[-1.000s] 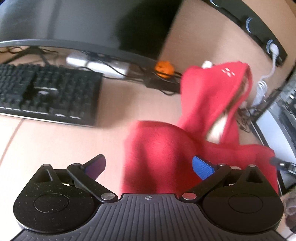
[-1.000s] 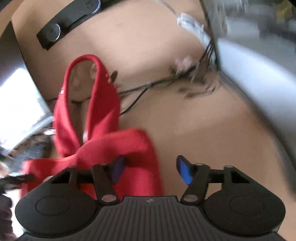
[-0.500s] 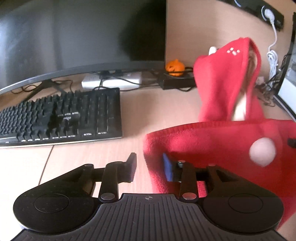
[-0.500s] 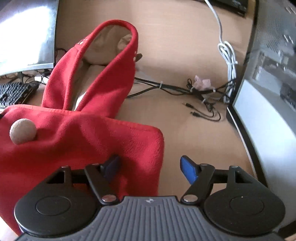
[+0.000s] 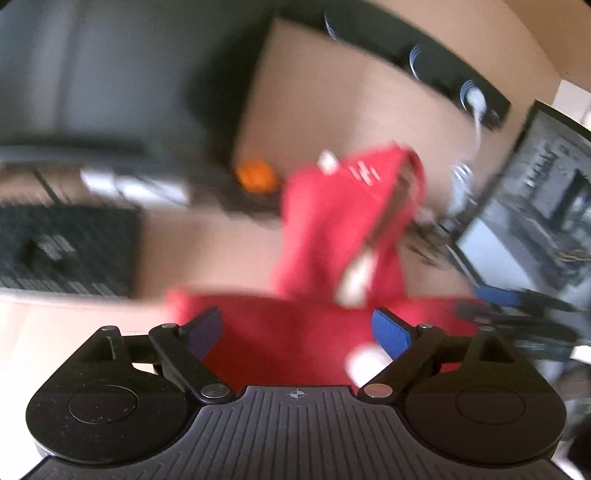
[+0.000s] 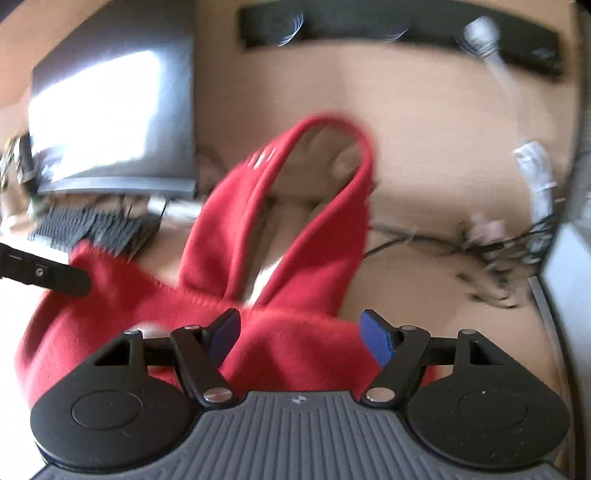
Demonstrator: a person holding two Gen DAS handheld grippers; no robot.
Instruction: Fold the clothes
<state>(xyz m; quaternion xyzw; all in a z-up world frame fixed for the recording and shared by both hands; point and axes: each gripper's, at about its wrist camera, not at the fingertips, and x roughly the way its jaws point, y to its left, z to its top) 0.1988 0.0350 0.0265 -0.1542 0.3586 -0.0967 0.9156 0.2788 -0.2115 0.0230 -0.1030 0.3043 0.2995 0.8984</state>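
A red fleece garment [image 5: 295, 332] lies on the wooden desk, its hood [image 5: 343, 206] standing up behind a folded edge. Both views are blurred by motion. My left gripper [image 5: 297, 328] is open, jaws wide apart over the near red fold, a pale pompom [image 5: 364, 363] by its right finger. My right gripper [image 6: 299, 334] is open over the same garment [image 6: 288, 347], the hood [image 6: 295, 199] ahead of it. The left gripper's finger [image 6: 44, 275] shows at the garment's left edge in the right wrist view.
A black keyboard [image 5: 62, 247] and a monitor [image 5: 110, 85] stand at the left, an orange figure [image 5: 255, 177] behind the hood. A computer case [image 5: 535, 206] and tangled cables [image 6: 491, 251] are at the right. A black power strip [image 6: 399, 29] runs along the back.
The left gripper has opened from nearly shut on the red edge half a second ago. Both grippers have moved and tilted; the views are now blurred. The right stays open.
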